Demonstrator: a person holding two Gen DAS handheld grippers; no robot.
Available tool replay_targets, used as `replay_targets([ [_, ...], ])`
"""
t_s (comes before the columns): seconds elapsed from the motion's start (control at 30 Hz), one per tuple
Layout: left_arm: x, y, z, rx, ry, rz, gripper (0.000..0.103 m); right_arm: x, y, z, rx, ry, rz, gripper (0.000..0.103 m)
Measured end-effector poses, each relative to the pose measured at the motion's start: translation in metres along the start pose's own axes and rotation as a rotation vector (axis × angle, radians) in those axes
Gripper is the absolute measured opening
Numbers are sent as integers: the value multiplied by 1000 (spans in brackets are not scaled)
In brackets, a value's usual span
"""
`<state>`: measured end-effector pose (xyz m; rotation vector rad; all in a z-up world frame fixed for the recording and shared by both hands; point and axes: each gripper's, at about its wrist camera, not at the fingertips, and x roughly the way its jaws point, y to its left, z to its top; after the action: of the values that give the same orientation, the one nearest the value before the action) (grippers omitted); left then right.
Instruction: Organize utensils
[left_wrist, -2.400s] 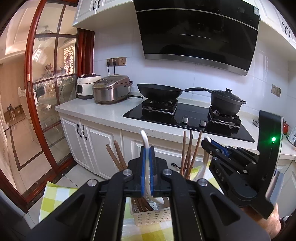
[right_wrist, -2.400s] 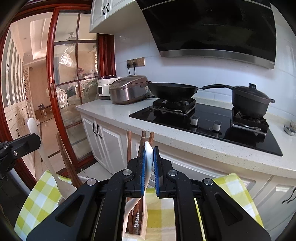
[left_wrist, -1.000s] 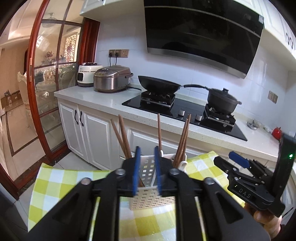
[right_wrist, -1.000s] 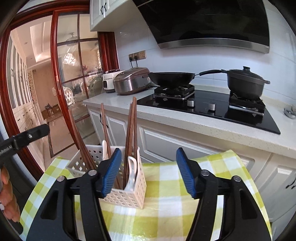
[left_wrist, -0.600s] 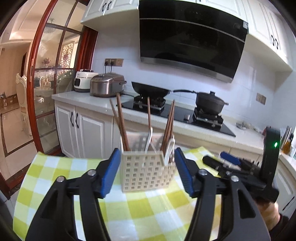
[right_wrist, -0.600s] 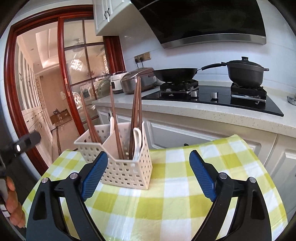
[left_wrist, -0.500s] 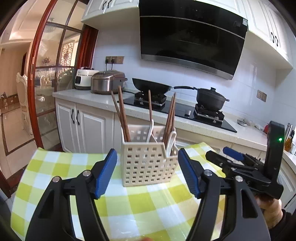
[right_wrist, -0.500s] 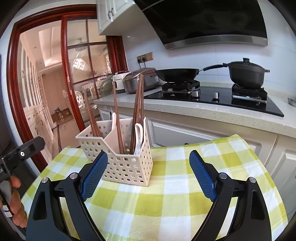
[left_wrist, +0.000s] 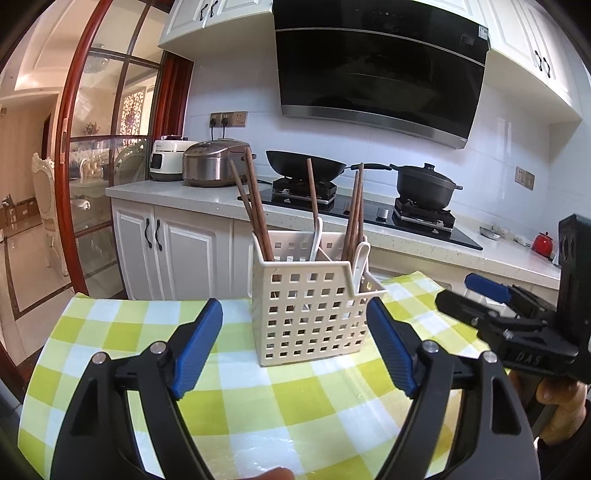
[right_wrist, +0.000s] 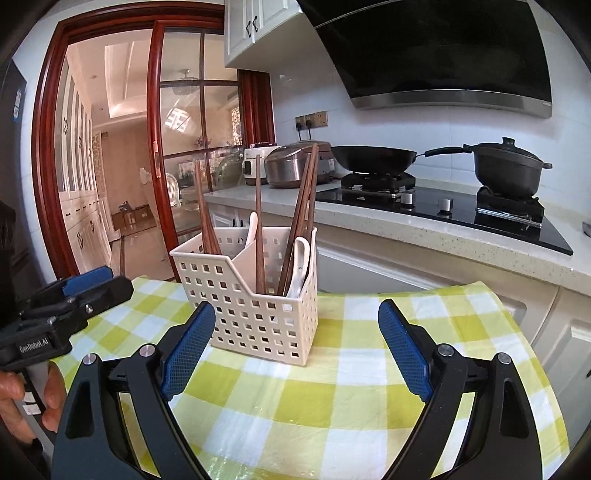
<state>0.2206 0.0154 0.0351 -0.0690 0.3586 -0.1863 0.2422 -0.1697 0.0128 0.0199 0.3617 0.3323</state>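
A cream perforated utensil basket stands upright on the yellow-green checked cloth. Several brown chopsticks and white spoons stand in its compartments. My left gripper sits low before the basket, its jaws opening, with nothing held between the blue pads. The right gripper is open wide and empty, to the right of the basket's near corner. The basket stands just beyond both sets of fingertips.
Behind the table runs a white counter with a rice cooker, a wok and a black pot on the hob. A red-framed glass door is at the left. The table's cloth ends near the cabinets.
Both grippers let go of white spoons, which now stand in the basket. Both opened wide, drew back and sank toward the table, so the basket sits higher and farther in both views.
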Motion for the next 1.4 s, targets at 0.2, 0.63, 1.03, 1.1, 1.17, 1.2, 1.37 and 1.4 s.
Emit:
replay_targets([
  [0.2,2,-2,-2,1,10,-7,79,1,-3,1,9,2,6,85],
  [0.63,3,-1,-3,-13,13,-12,80,1,-2,1,10,4,5,85],
  [1.03,2,-1,-3,-16,12,-15,81,1,-4,1,12,5,6,85],
  [1.1,2,-1,-3,-17,12,-16,81,0,-4,1,12,5,6,85],
  [1.17,2,-1,-3,-17,11,-15,81,0,-4,1,13,5,6,85],
  [1.2,2,-1,-3,-17,11,-15,82,0,-4,1,14,5,6,85],
  [1.37,2,-1,-3,-16,12,-18,82,0,-3,1,10,5,5,85],
  [1.4,2,-2,-3,-17,12,-19,82,0,-3,1,11,5,5,85],
])
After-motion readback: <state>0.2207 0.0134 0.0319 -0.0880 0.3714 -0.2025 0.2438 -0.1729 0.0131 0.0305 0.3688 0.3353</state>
